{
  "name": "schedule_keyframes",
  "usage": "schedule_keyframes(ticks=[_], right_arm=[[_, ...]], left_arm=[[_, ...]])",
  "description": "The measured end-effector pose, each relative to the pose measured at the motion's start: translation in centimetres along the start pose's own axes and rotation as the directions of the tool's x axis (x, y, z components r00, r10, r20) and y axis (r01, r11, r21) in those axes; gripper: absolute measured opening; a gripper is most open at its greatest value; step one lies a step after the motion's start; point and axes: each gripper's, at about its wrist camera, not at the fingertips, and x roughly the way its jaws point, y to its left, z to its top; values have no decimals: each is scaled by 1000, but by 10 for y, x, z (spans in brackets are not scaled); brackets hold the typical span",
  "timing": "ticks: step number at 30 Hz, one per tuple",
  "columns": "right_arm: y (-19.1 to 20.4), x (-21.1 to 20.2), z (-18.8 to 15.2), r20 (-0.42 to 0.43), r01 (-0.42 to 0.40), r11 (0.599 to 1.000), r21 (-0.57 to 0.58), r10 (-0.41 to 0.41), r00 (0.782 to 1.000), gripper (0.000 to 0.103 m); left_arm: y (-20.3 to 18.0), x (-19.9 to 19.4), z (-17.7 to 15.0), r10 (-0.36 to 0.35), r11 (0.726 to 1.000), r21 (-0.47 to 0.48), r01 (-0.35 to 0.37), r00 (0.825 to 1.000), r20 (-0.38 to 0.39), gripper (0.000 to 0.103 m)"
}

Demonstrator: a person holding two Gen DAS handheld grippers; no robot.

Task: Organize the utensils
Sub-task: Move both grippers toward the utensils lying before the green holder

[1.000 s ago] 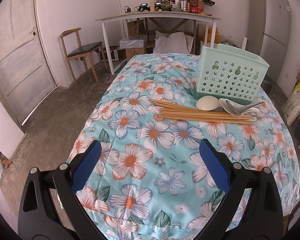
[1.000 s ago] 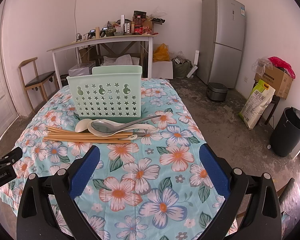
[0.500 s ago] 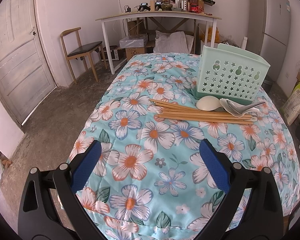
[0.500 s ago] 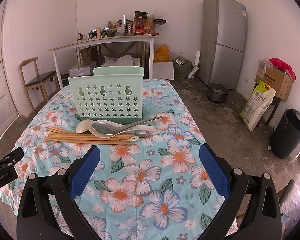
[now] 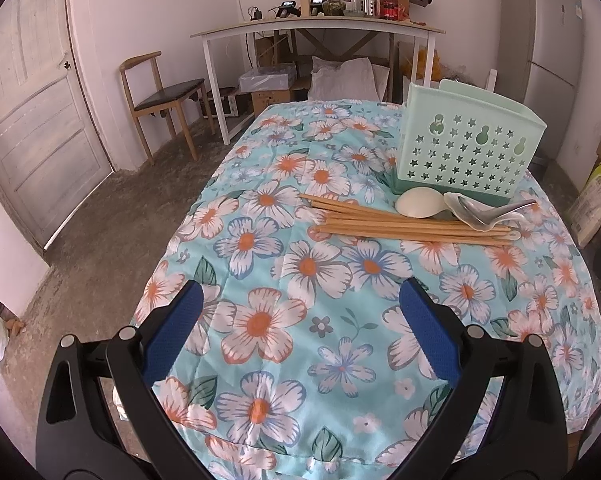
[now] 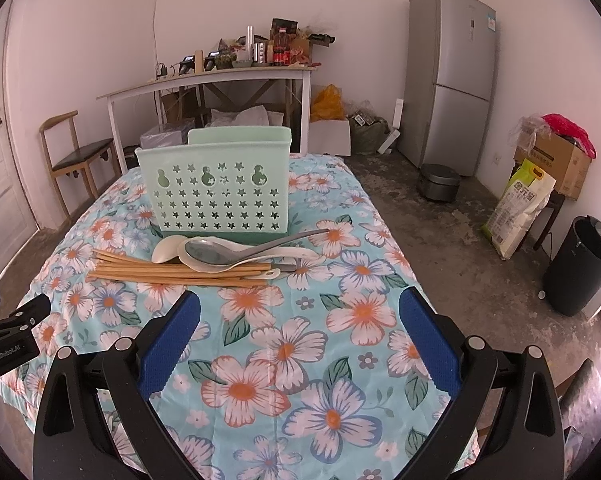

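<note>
Bundle of long wooden chopsticks point(image 5: 412, 226) lies flat on the floral turquoise tablecloth point(image 5: 300, 332), well ahead of your left gripper point(image 5: 300, 332) and ahead-left of your right gripper point(image 6: 300, 334); neither touches it. Sticks run roughly parallel, slightly fanned. White ceramic spoons point(image 6: 188, 250) and a grey metal spoon point(image 6: 236, 250) rest on their far edge, touching them. Mint-green plastic utensil holder with star cutouts point(image 6: 216, 196) stands upright just behind the pile. Both of your grippers hang spread wide, blue pads point(image 5: 172, 336) apart, holding nothing. Left gripper's tip shows at the right camera's left edge.
</note>
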Motion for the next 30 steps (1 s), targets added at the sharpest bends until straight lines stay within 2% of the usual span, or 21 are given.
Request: schedule_keyframes(ticks=[6, 13, 19, 22, 26, 30], right_arm=[[3, 15, -6, -33, -29, 1000, -5, 29, 999, 97], [12, 46, -17, -127, -80, 996, -33, 75, 989, 97], [24, 70, -27, -221, -147, 988, -47, 133, 966, 97], [28, 83, -36, -264, -157, 986, -62, 136, 955, 97], [28, 106, -46, -345, -184, 981, -61, 152, 926, 97], [28, 105, -50, -323, -191, 978, -80, 156, 934, 97]], left_arm=[[-7, 11, 3, 3, 1000, 10, -3, 1000, -14, 95], [-14, 26, 2, 12, 1000, 23, -11, 999, -41, 95], [-19, 39, -1, 20, 999, 36, -18, 997, -68, 95], [-22, 50, -6, 22, 998, 54, -17, 996, -84, 95], [-30, 66, -8, 2, 997, 79, 8, 994, -113, 95], [-39, 79, -6, 10, 992, 124, 4, 994, -112, 95]])
